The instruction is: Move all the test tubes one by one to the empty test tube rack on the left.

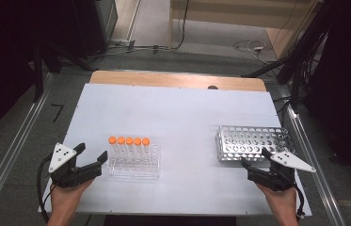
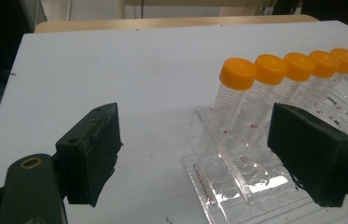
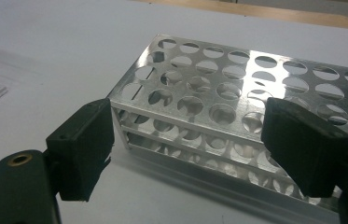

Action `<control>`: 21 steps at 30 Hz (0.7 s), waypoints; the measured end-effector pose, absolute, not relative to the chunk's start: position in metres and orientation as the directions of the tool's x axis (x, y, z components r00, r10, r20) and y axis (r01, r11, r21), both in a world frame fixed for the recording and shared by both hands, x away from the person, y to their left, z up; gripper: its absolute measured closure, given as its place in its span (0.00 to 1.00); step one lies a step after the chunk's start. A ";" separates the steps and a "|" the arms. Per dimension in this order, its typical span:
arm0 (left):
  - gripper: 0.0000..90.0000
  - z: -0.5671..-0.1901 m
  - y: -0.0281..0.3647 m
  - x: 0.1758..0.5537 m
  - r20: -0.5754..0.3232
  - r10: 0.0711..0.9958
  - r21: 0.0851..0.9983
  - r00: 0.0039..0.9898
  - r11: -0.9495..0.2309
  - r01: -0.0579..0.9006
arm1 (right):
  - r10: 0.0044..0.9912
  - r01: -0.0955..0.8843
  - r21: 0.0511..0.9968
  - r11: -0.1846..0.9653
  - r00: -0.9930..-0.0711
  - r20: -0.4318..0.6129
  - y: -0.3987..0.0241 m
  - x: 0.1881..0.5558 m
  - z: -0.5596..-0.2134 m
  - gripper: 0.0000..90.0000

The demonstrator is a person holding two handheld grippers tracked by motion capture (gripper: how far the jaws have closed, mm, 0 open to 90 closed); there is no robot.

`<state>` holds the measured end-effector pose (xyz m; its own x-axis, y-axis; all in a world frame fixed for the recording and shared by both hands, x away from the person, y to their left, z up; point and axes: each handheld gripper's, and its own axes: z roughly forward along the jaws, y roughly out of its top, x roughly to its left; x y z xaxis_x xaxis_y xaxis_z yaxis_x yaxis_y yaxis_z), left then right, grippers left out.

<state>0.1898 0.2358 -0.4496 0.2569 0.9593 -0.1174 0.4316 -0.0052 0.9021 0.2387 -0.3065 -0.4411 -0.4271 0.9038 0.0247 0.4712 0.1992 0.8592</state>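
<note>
At the lower left of the high view, the left gripper (image 1: 91, 154) sits low over the white table (image 1: 178, 108), jaws spread wide and holding nothing, just left of a clear plastic rack (image 1: 135, 165). Five orange-capped tubes (image 1: 129, 148) stand upright in a row along the rack's far side. In the left gripper view the nearest tube (image 2: 237, 88) rises in the gap between the jaws, untouched, with bare tabletop running to the upper left edge. A broad open stretch of white surface fills the middle of the frame between the two racks. At right, a perforated metal rack (image 1: 253, 141) lies near the table's right edge, its holes unfilled. The right gripper (image 1: 254, 157), at the lower right, hovers at the metal rack's near side; in the right gripper view its jaws stand wide apart, gripping nothing, the rack's corner (image 3: 115, 100) just beside one pad.
</note>
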 end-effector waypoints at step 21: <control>0.20 -0.459 0.256 0.189 -0.135 0.973 0.885 0.190 0.032 0.464 | 0.935 0.485 0.860 0.156 -0.354 0.030 -0.336 0.229 -0.443 0.18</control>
<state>0.1893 0.2562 -0.4594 0.1899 0.9725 -0.1347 0.4636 0.0321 0.8854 0.2291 -0.3359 -0.4431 -0.3538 0.9348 0.0305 0.4851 0.1556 0.8605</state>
